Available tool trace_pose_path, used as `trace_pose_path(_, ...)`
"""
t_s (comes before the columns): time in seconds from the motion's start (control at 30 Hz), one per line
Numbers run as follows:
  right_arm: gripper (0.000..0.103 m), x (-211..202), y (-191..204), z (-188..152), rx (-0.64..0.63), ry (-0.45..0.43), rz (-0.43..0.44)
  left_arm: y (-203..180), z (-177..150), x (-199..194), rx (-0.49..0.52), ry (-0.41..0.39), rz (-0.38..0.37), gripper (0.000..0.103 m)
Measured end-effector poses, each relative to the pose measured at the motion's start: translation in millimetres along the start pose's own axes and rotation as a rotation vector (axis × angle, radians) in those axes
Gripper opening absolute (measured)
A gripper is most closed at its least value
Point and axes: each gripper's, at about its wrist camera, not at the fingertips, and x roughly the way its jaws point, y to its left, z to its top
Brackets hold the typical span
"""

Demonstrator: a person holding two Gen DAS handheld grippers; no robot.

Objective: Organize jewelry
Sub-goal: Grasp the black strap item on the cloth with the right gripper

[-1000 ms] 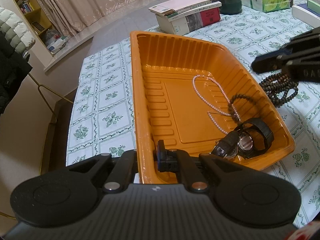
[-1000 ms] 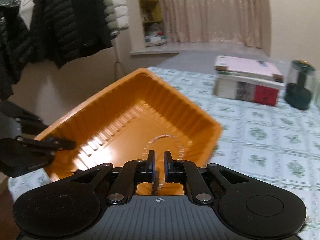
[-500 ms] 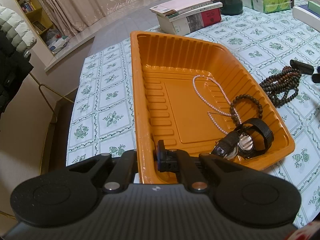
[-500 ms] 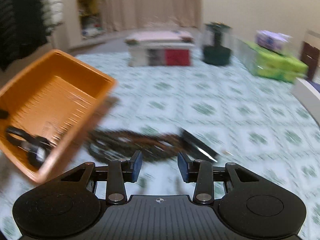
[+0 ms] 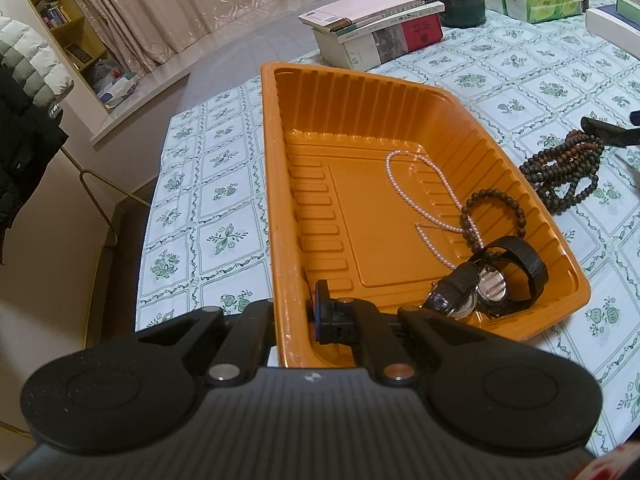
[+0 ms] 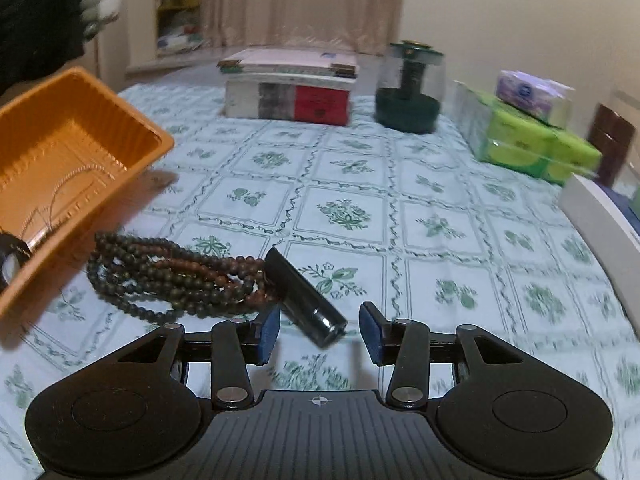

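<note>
My left gripper [image 5: 294,318] is shut on the near wall of the orange tray [image 5: 276,184], one finger outside and one inside. Inside the tray lie a pearl necklace [image 5: 420,192], a dark bead bracelet [image 5: 494,208] and a black watch [image 5: 504,280]. Right of the tray, a pile of dark wooden beads [image 6: 176,276] rests on the tablecloth, touching a black cylinder [image 6: 304,300]. My right gripper [image 6: 319,334] hovers low over that cylinder, jaws opening; the cylinder's near end lies between the blue pads [image 6: 269,330] without touching them.
A stack of books [image 6: 288,92], a dark green jar [image 6: 408,96] and green tissue packs [image 6: 532,148] line the far side of the table. A white box [image 6: 600,216] sits at the right edge. Jackets [image 5: 24,120] hang past the table's left edge.
My right gripper has swung from above the tray to the table on its right, sunk and opened. The bead bracelet now lies in the tray. The left gripper has kept still.
</note>
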Motion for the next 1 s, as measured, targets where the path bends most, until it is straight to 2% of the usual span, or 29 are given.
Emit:
trace_pose_path(0.13, 0.044, 22, -1, 2, -0.045, 0.028, 0.024, 0, 0, 0, -0.001, 0.001, 0.000, 0.003)
trace_pose_path(0.2, 0.035, 28, -3, 3, -0.035, 0.042, 0.034, 0, 0, 0, -0.003, 0.002, -0.001, 0.003)
trace_pose_path(0.27, 0.022, 26, -1, 4, -0.033, 0.050, 0.025, 0, 0, 0, -0.003, 0.003, -0.001, 0.003)
trace_pose_path(0.43, 0.022, 5, 7, -3, 0.024, 0.062, 0.001, 0, 0, 0, -0.002, 0.001, 0.000, 0.003)
trace_pose_path(0.53, 0.022, -12, 13, -17, 0.085, 0.082, 0.006, 0, -1, -1, 0.000, -0.001, 0.002, 0.003)
trace_pose_path(0.67, 0.024, -32, 24, -33, 0.098, 0.072, 0.037, 0, -1, -1, 0.000, -0.001, 0.002, 0.003)
trace_pose_path(0.77, 0.034, -34, 29, -36, 0.069, 0.045, 0.043, 0, -1, -1, -0.002, -0.002, 0.001, 0.003)
trace_pose_path(1.0, 0.035, -24, 27, -31, 0.096, 0.010, 0.019, -1, -2, -2, -0.009, -0.002, 0.001, 0.003)
